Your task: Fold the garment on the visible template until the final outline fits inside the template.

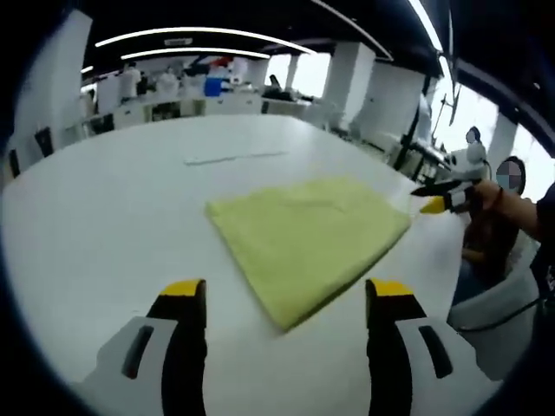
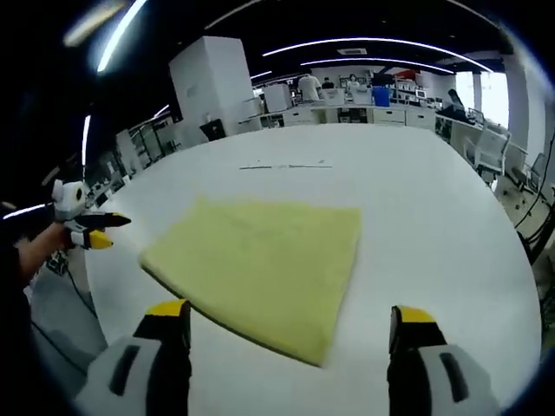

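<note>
The folded yellow garment [image 1: 308,247] is seen lying flat mid-table [image 1: 113,208], while the left tool [image 1: 286,303] and right tool [image 2: 290,325] are held released and empty just short of it, presumably so the outline can be checked.

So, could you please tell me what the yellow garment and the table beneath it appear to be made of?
The yellow garment looks like a soft, matte woven or knit fabric: it lies limp with faint creases and a thick folded edge. The table seems a hard, smooth white laminate or painted board, with a dull even sheen; its exact material stays uncertain.
</note>
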`<state>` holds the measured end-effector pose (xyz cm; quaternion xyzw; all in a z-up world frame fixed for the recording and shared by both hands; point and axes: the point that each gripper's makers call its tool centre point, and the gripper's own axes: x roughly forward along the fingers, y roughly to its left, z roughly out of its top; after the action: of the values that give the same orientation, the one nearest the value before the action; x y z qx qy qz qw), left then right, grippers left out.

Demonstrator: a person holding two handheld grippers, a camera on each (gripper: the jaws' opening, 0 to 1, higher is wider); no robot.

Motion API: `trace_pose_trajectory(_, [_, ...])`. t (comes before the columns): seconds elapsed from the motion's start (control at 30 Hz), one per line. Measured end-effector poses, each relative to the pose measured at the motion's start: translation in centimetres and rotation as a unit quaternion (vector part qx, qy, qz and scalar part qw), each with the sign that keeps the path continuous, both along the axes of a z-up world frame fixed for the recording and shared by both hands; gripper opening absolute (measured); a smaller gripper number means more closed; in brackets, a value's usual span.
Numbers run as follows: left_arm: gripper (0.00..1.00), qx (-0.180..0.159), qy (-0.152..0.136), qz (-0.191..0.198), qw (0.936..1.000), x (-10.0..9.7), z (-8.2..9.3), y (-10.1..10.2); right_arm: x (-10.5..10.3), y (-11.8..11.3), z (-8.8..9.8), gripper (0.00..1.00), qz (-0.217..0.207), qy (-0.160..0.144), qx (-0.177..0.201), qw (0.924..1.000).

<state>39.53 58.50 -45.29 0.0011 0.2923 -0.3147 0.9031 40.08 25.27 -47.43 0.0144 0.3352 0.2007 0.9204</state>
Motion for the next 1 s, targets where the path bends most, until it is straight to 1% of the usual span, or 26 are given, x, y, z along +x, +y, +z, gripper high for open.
trace_pose_trajectory(0.03, [0.73,-0.002,-0.002,0.0,1.0,0.0,0.2,0.0,0.0,0.0,0.6,1.0,0.001,-0.008,-0.004,1.0])
trace_pose_trajectory(0.1, [0.73,0.0,-0.003,-0.003,1.0,-0.3,0.5,-0.1,-0.1,-0.2,1.4,0.99,0.001,-0.015,-0.003,0.9999])
trace_pose_trajectory(0.13, [0.76,0.001,-0.003,-0.003,1.0,-0.4,0.5,0.0,-0.1,-0.1,1.6,0.99,0.001,-0.017,-0.002,0.9999])
trace_pose_trajectory(0.17, [0.8,0.007,-0.003,-0.006,1.0,-0.7,0.8,-0.1,-0.3,-0.2,2.2,0.99,0.0,-0.02,-0.001,0.9998])
trace_pose_trajectory(0.27, [0.84,0.013,-0.011,-0.009,0.9998,-1.2,1.6,0.0,-0.8,0.1,3.4,1.0,0.004,-0.032,0.001,0.9995])
trace_pose_trajectory(0.33, [0.87,0.012,-0.02,-0.003,0.9997,-1.5,2.4,-0.1,-1.2,0.3,4.2,1.0,0.009,-0.038,0.0,0.9992])
trace_pose_trajectory(0.43, [0.9,0.008,-0.025,0.003,0.9996,-1.8,2.8,0.0,-2.1,0.9,5.3,1.0,0.015,-0.046,0.002,0.9988])
trace_pose_trajectory(0.53, [0.93,0.009,-0.026,0.006,0.9996,-2.4,3.3,0.0,-2.6,1.0,6.3,1.0,0.02,-0.056,0.001,0.9982])
trace_pose_trajectory(0.7, [0.97,0.001,-0.03,0.017,0.9994,-3.1,4.0,0.4,-3.8,1.4,7.2,1.0,0.028,-0.06,0.0,0.9978])
trace_pose_trajectory(0.9, [0.99,0.006,-0.047,0.037,0.9982,-3.7,5.0,1.7,-5.0,1.8,7.6,1.0,0.035,-0.067,0.003,0.9971])
trace_pose_trajectory(1.0, [0.99,-0.002,-0.047,0.044,0.998,-4.2,5.2,2.1,-5.6,1.7,7.8,1.0,0.032,-0.066,0.007,0.9973])
